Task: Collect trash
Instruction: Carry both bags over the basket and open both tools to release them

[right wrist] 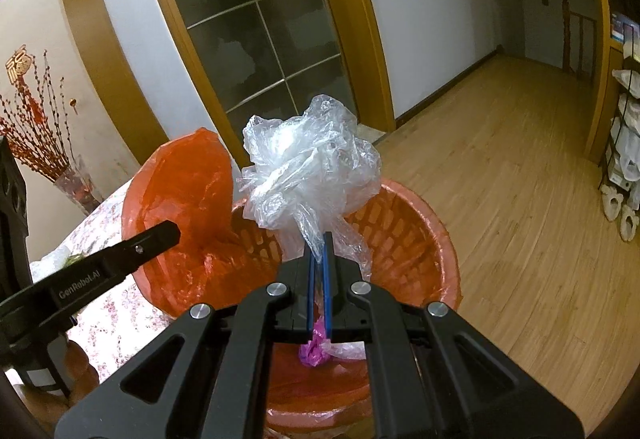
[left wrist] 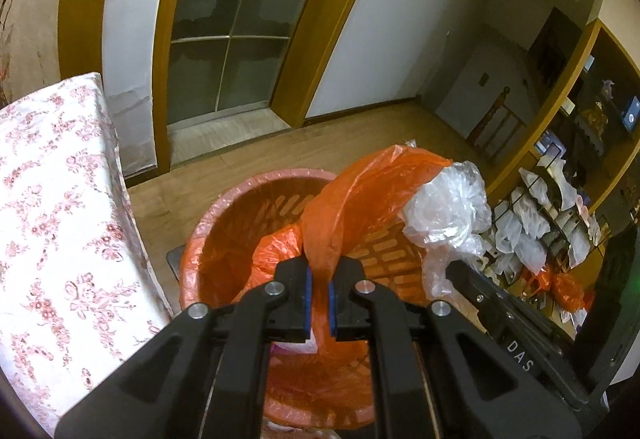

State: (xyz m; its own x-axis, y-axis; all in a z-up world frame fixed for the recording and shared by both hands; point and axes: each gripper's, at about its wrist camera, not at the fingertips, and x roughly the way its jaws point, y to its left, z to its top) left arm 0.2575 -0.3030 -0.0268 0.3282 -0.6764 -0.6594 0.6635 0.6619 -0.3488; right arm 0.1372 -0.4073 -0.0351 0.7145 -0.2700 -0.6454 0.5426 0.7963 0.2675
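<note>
A crumpled clear plastic bag [right wrist: 308,167] is pinched by its lower tail between the closed blue pads of the right gripper [right wrist: 319,259], and it is held above the round orange slotted plastic bin [right wrist: 416,235], toward the bin's 12 o'clock rim. A raised flap of the thin orange bin liner [left wrist: 360,207] is clamped between the nearly shut pads of the left gripper [left wrist: 320,295], so the liner mouth is drawn up at the bin's 9 o'clock side in the right wrist view.

The step in hand is judged to be dropping the clear bag into the lined bin. It is done well if the liner edge is kept lifted and taut, the clear bag is carried over the middle of the opening and lowered below the rim before the pads are parted, since so light a film can cling or drift out.

Counted: one bin, one liner, one clear bag in the grip, and one small crumpled magenta scrap [right wrist: 314,349] already lying inside, at 6 o'clock of the bin floor.
</note>
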